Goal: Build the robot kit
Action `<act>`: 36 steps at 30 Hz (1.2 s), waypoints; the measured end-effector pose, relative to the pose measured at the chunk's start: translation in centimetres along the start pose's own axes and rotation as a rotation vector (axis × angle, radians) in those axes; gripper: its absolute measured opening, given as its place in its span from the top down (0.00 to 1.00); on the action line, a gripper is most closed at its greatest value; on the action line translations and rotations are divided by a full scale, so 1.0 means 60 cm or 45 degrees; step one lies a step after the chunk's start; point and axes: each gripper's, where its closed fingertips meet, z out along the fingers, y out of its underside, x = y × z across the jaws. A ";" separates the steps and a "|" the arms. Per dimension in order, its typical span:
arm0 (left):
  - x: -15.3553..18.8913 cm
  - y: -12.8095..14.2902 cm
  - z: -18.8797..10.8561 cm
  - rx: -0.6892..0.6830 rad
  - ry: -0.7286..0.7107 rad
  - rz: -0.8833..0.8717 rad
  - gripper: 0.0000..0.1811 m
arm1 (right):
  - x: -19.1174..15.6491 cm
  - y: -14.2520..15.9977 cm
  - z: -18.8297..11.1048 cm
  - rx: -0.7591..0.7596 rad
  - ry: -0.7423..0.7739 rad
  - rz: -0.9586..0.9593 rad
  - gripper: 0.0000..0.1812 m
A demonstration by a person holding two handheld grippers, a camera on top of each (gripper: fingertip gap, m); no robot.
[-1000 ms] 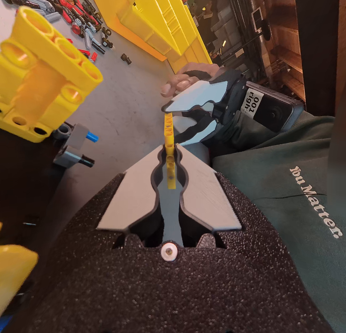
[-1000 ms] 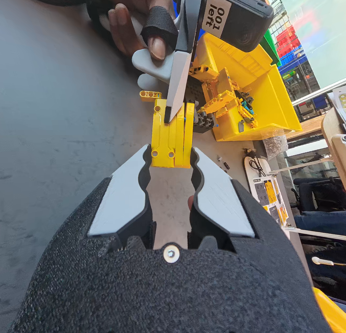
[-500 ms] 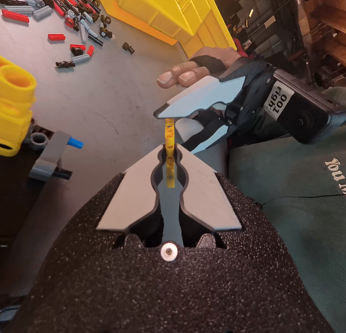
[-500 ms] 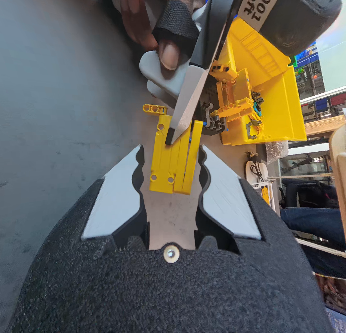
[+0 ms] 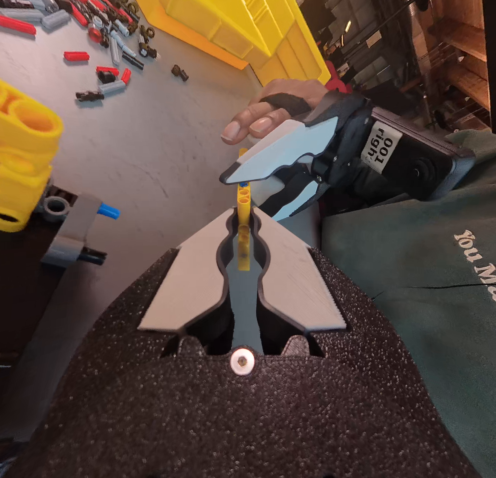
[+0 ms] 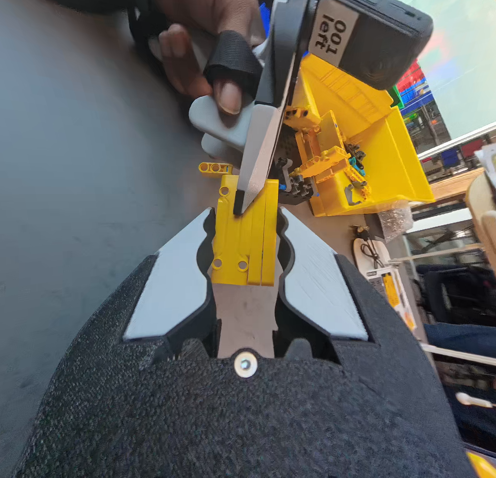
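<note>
Table (image 5: 150,153): grey surface carrying all the parts; in the right wrist view it fills the left side (image 6: 80,169).
Yellow bins (image 5: 241,30): ribbed containers at the far edge of the table in the left wrist view.
Yellow scoop (image 6: 375,153): large open bucket-shaped piece on the table to the right, with a cluster of small yellow, black and teal parts in and beside it.
Left claw (image 5: 244,212): fingers drawn together, clamped on the thin edge of the yellow panel; in the right wrist view it reaches in from above (image 6: 241,210), its tip pressed on the panel's face.
Right claw (image 6: 245,215): fingers spread to the panel's width, one at each long edge; whether they press on it cannot be told. In the left wrist view it comes in from the right (image 5: 257,193), one finger above the panel's edge and one below.
Yellow panel (image 6: 241,236): flat ribbed plate with round holes, held between both claws above the table; seen edge-on in the left wrist view (image 5: 243,223).
Loose parts (image 5: 107,48): red, grey and black pins scattered at far left.
Small yellow beam (image 6: 214,167): short holed piece on the table just beyond the panel.
</note>
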 end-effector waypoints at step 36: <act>0.080 -0.037 -0.037 0.292 0.300 -0.066 0.96 | 0.029 -0.063 -0.071 0.173 0.081 0.034 0.78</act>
